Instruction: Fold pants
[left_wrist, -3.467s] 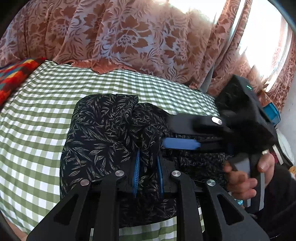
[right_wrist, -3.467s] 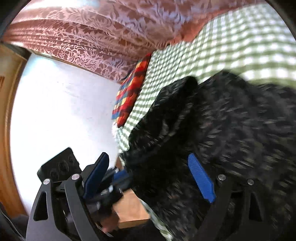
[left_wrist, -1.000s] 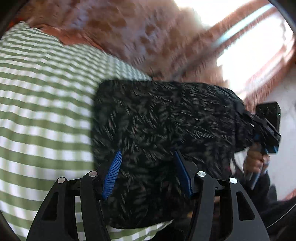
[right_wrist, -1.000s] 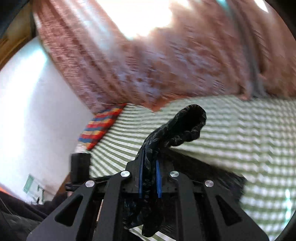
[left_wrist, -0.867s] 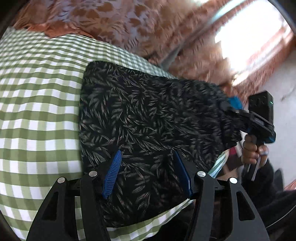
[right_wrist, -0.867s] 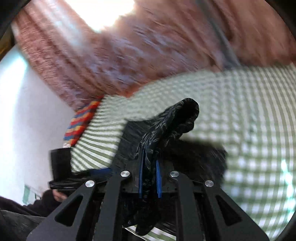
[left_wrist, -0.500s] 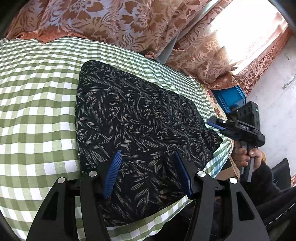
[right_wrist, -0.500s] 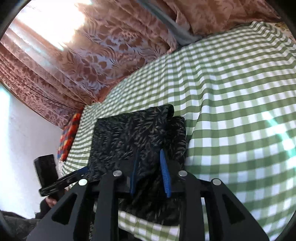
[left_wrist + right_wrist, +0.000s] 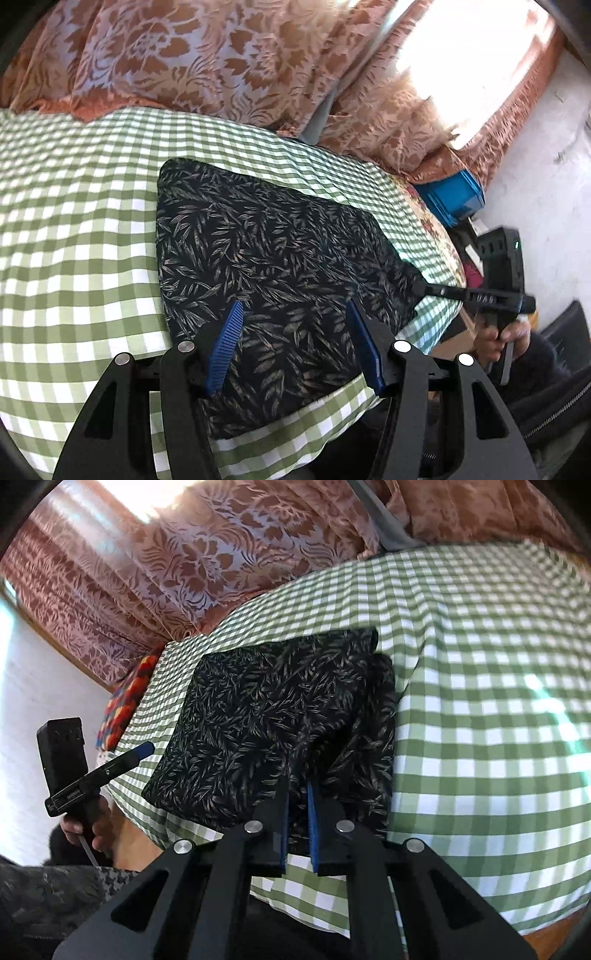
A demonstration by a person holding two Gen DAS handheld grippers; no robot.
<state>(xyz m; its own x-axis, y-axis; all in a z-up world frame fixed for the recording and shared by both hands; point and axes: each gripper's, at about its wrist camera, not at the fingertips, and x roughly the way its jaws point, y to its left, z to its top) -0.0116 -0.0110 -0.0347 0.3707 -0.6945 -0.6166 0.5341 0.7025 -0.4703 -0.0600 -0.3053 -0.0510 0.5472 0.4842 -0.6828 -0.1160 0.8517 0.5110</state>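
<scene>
Right wrist view: my right claw (image 9: 297,812) pinches the pants (image 9: 266,716); left claw (image 9: 295,343) gapes; pulling away now would drag the fold askew.

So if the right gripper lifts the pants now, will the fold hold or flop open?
Probably flops. The pants look thin and limp, bunching into a ridge where the right gripper pinches them. Held at one edge only, the layers would likely hang and slide apart. The left gripper is open, giving no support.

A green-and-white checked sheet (image 9: 74,229) covers the bed. Floral rust curtains (image 9: 207,59) hang behind it. A blue crate (image 9: 452,197) sits right of the bed; a multicoloured cloth (image 9: 127,698) lies at its left end.
</scene>
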